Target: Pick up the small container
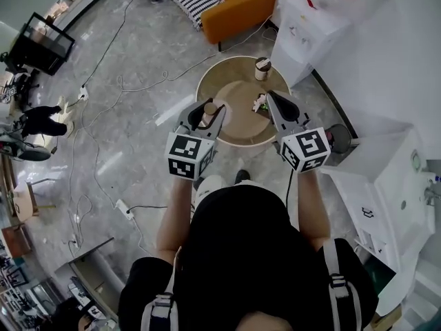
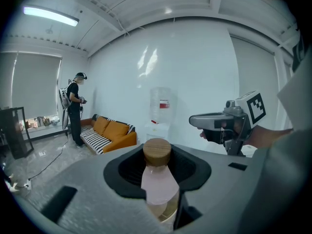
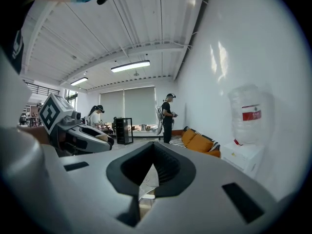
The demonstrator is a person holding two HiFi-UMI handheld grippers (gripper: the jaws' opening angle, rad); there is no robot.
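Fig. My left gripper (image 1: pixel 209 114) grasps the small container (image 2: pixel 157 179), apparently clear of the round table (image 1: pixel 234 142) at 12 o'clock; my right gripper (image 1: pixel 273 109) pinches a white packet (image 3: pixel 147 179). Pickup looks done.

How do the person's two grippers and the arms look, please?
Both the left gripper and the right gripper are grey with black ribbed pads. Each carries a cube of black-and-white square markers. The person wears a black short-sleeved shirt.

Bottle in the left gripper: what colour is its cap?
Light wooden brown cap; clearest in the left gripper view.
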